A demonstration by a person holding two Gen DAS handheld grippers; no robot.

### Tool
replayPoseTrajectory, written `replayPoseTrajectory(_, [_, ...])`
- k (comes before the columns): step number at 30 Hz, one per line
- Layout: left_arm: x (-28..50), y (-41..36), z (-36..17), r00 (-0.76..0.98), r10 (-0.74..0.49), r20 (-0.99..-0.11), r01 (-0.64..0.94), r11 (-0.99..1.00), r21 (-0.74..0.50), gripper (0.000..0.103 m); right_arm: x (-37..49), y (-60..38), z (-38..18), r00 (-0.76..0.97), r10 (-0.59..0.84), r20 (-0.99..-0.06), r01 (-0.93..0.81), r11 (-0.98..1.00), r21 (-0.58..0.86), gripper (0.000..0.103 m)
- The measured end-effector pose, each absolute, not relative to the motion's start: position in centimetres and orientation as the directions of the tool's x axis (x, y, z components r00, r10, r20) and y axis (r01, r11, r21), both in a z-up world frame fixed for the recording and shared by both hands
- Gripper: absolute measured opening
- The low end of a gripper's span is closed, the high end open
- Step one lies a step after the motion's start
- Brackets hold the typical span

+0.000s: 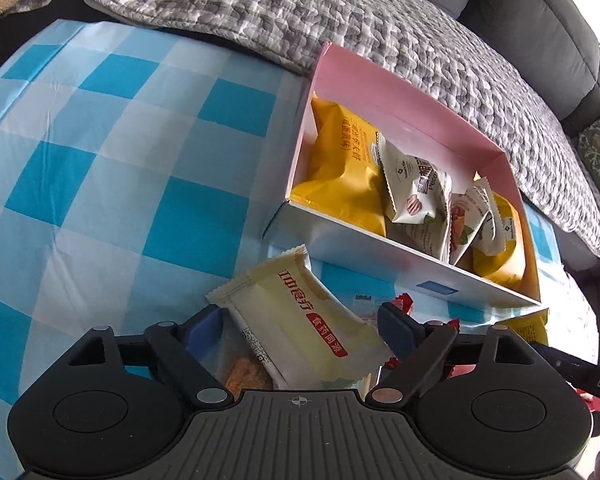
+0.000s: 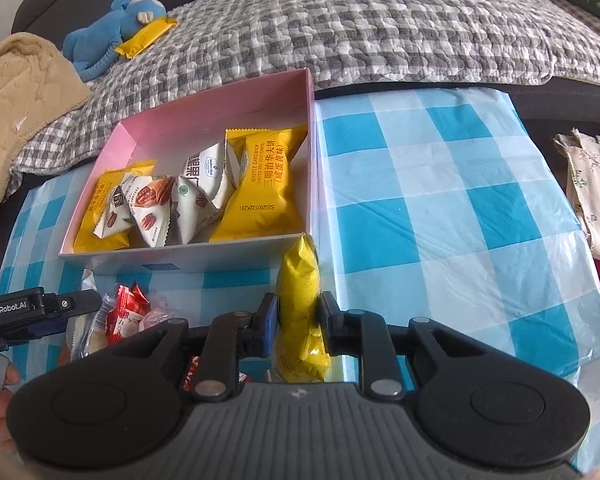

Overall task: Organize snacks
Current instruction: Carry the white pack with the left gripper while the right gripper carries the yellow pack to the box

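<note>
In the pink box (image 2: pixel 204 120) — yellow packet (image 2: pixel 260 184) reading "WAFFLE SANDWICH".

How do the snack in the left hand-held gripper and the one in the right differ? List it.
1. The pale yellow packet lies flat between the open left hand-held gripper; the bright yellow packet is pinched edge-on in the right hand-held gripper.
2. The pale one bears red lettering; the bright one shows a nearly plain side.
Both are outside the pink box.
</note>
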State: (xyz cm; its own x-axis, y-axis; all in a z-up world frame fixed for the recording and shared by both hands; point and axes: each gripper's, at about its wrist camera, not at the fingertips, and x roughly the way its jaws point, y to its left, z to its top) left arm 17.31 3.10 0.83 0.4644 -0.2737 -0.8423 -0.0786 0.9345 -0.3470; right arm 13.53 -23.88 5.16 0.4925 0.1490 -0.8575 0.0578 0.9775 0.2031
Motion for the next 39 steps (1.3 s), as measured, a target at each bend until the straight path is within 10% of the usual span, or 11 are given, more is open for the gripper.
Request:
replayPoseTrajectory(5, [16.9,3.2,1.8,0.439,-0.201,-0.876,-0.124,0.952,-0.281,0.058,13.5,-24.0,5.3,0.498,0.163,-0.852,0.053,0.975,0.218,0.020])
replayPoseTrajectory(17, [16.7,3.9,0.9,0.437,-0.216,-0.873,-0.143,0.942,-0.305,0.070,13.3,-23.7,5.5,0.508,0.174,-0.844,0.042,0.973,0.225,0.019])
replayPoseTrajectory(25, [16.7,4.6,1.0,0.444,-0.200,-0.874,-0.163,0.941,-0.298,0.014,13.2,-24.3,5.7,0.524,0.169,-0.835,0.062,0.970,0.235,0.019])
replayPoseTrajectory(39, [16.0,5.0,4.0,0.518,-0.190,-0.834,-0.135,0.945,-0.299,0.011,13.0,-24.5,6.0,0.548,0.177,-0.818,0.073,0.964,0.257,0.019])
